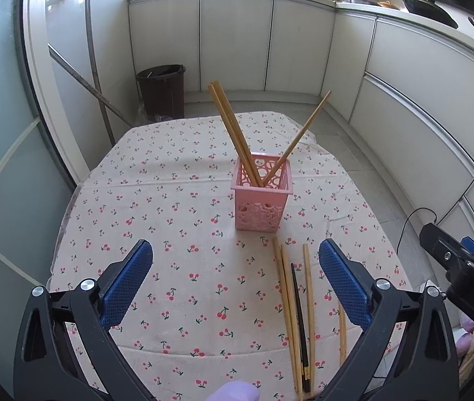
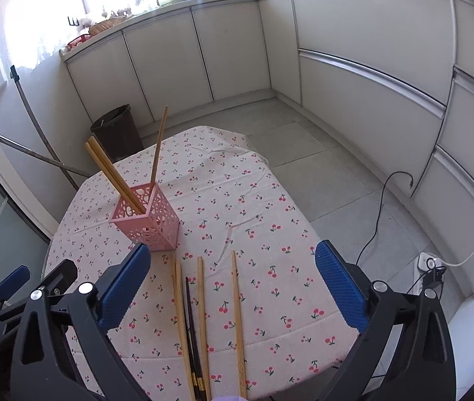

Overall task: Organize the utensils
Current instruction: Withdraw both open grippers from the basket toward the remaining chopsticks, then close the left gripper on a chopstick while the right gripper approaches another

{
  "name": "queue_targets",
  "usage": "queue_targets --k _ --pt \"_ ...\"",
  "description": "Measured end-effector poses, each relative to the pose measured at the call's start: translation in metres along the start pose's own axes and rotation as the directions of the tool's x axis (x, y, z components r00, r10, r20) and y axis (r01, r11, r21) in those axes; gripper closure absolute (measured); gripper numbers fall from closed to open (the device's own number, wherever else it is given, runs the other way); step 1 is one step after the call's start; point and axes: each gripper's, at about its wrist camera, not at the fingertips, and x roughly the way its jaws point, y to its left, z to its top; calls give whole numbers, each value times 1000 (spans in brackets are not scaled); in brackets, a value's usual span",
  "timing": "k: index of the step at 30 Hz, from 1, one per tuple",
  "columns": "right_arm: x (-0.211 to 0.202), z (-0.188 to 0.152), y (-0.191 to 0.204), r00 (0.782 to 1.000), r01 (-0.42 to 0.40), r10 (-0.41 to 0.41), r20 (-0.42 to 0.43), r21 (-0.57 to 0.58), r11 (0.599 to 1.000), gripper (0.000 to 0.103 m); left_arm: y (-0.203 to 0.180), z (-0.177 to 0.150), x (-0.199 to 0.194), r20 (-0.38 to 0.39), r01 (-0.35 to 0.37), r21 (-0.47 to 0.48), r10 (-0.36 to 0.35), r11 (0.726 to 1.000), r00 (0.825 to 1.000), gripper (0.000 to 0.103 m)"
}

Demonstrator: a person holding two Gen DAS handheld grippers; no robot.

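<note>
Both claws spread wide, nothing between the pads: left claw (image 1: 235,280), right claw (image 2: 233,284). Loose chopsticks (image 2: 200,317) lie flat on the cherry-print tabletop (image 2: 270,200) directly under the right claw, long axes running away from it toward the holder; they sit at the right edge of the left claw's span, so right looks nearer. Count: four wooden, one dark (image 2: 192,330). Further out, pink perforated holder (image 1: 262,193) stands upright with three wooden chopsticks leaning inside.
</note>
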Motion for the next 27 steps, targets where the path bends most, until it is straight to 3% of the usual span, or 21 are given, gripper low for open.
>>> queue_targets --k 7,11,19,24,27 --pt "5 -16 -21 999 -4 6 -48 61 998 7 -4 -6 22 -98 32 -7 -32 999 995 7" --pt "8 -27 -37 997 -1 8 -80 95 995 7 -8 -10 50 -206 57 -23 -61 998 977 7" --pt "17 -41 -69 990 -2 24 -140 153 988 7 -5 -16 93 -360 77 -129 -119 989 925 7" --pt "21 -46 -81 984 -25 57 -169 185 982 7 2 -20 131 -474 75 -274 -202 959 857 7" --pt "24 -48 -86 980 -38 76 -183 201 979 7 0 -18 145 -485 27 -271 -161 962 859 7"
